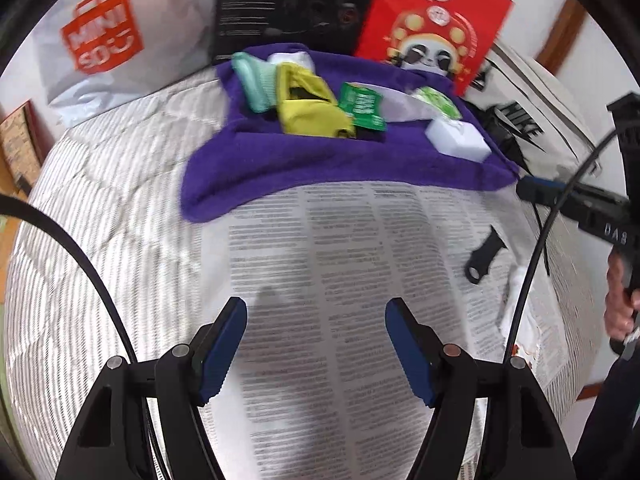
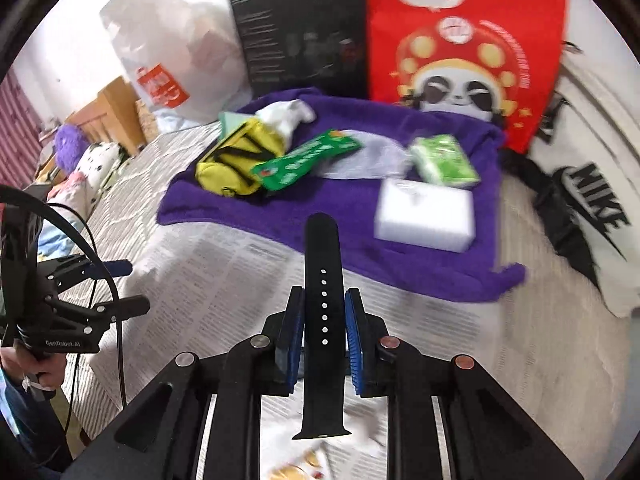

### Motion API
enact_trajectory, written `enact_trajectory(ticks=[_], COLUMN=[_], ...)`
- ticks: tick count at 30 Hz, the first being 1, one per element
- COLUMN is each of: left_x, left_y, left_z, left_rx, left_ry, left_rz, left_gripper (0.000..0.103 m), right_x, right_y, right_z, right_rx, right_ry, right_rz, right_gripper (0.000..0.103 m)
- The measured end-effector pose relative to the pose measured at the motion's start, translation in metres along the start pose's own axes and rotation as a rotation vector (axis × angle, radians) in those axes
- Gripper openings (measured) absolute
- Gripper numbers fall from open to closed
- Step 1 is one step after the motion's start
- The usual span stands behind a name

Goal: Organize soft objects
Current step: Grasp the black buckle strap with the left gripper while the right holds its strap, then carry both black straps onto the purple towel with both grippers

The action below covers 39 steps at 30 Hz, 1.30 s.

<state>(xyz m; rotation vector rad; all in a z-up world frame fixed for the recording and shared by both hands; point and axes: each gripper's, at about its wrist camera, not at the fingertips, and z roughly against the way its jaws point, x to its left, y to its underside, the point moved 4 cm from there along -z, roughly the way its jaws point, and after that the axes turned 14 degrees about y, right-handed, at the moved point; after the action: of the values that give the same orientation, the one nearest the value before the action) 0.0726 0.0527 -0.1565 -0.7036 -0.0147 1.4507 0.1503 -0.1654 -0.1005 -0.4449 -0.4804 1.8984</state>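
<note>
A black watch strap [image 2: 322, 320], long axis pointing away toward the purple towel [image 2: 420, 264] on the bed, sits clamped in the right tool [image 2: 323, 336]; the left tool [image 1: 316, 344] gapes wide, holding nothing.

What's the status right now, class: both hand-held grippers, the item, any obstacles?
Left hand-held gripper open, empty, above newspaper. Right hand-held gripper shut on black watch strap. Purple towel ahead, white box on its near edge.
</note>
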Motion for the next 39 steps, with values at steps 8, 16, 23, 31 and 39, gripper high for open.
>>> enact_trajectory(ticks=[8,16,23,31,39], left_x=[-0.048,-0.1,-0.146,-0.169,-0.157], left_y=[-0.001,-0.012,-0.018,-0.014,-0.016], left_z=[-0.013,-0.043,-0.088,-0.12,-0.116], left_rx=[0.023,0.078,0.149,0.188,0.191], left_ry=[0.093,0.124,0.066,0.07,0.109], left_rz=[-0.127,-0.301,-0.515,-0.636,-0.557], left_gripper=[0.07,0.07,0.07,0.024,0.034], right_x=[-0.058,-0.109,-0.125,-0.133,-0.126], right_y=[0.034,0.078,0.094,0.101,0.1], right_z=[0.008,0.01,0.016,0.02,0.018], right_rx=[0.016,0.052,0.054,0.056,0.053], right_ry=[0.068,0.111,0.129,0.135,0.113], right_rz=[-0.115,-0.246,-0.272,-0.281,-0.279], right_gripper=[0.02,0.02,0.02,0.02,0.02])
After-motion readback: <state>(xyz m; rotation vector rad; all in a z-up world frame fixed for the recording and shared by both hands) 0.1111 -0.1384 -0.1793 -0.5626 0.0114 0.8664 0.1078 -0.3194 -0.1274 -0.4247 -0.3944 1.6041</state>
